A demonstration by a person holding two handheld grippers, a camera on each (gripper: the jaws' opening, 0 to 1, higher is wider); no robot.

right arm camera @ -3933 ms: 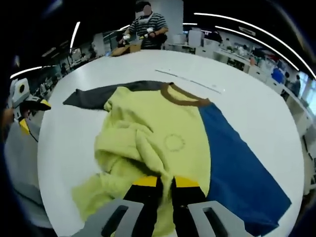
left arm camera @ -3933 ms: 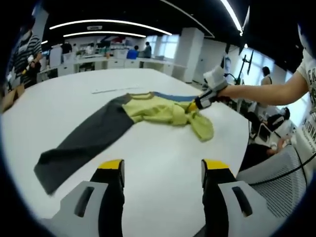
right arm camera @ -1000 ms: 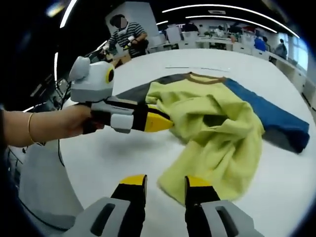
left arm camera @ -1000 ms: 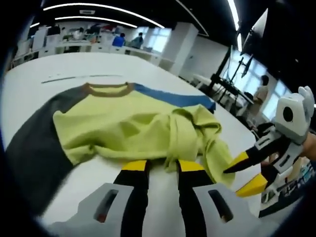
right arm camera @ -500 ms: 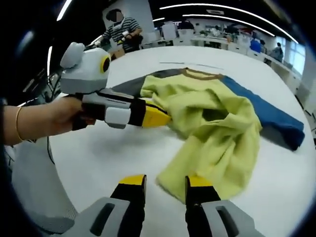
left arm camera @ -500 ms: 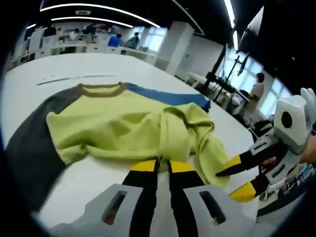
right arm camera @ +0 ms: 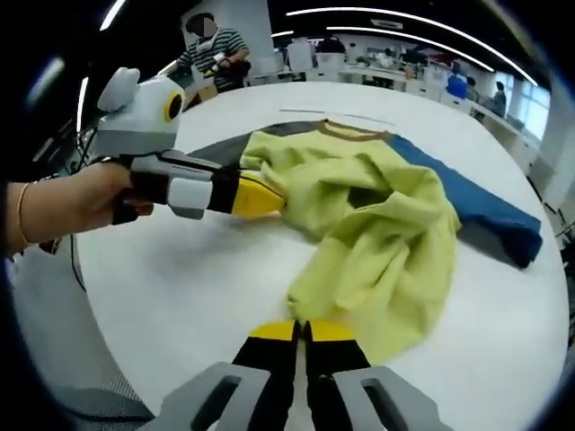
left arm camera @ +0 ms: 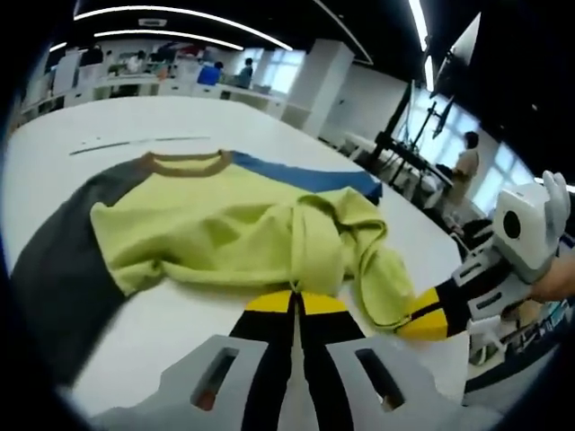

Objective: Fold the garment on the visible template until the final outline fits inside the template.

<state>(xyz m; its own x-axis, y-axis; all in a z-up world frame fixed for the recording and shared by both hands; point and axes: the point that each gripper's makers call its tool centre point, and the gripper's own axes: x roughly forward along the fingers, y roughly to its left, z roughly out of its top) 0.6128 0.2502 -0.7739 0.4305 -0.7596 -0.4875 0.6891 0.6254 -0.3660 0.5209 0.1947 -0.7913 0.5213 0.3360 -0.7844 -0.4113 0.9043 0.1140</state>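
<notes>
A long-sleeved shirt (left arm camera: 225, 224) lies crumpled on the white table (left arm camera: 54, 153). It has a yellow-green body, a brown collar (left arm camera: 184, 163), a dark grey sleeve (left arm camera: 63, 260) and a blue sleeve (left arm camera: 305, 178). My left gripper (left arm camera: 295, 303) is shut on the near yellow-green edge. In the right gripper view it (right arm camera: 269, 202) comes in from the left, held by a hand. My right gripper (right arm camera: 301, 330) is shut on the loose bottom edge of the shirt (right arm camera: 377, 215). In the left gripper view it (left arm camera: 409, 321) pinches that corner at the right.
A thin pale strip (left arm camera: 135, 142) lies on the table beyond the collar. The table's rounded edge (right arm camera: 108, 296) runs close on the near side. A person in a striped top (right arm camera: 211, 45) stands at the far side. Desks and monitor stands fill the room behind.
Both grippers have shut: the left closed on the near yellow-green edge from about a second ago, the right just now on the loose bottom corner. Earlier the right let go and pulled back.
</notes>
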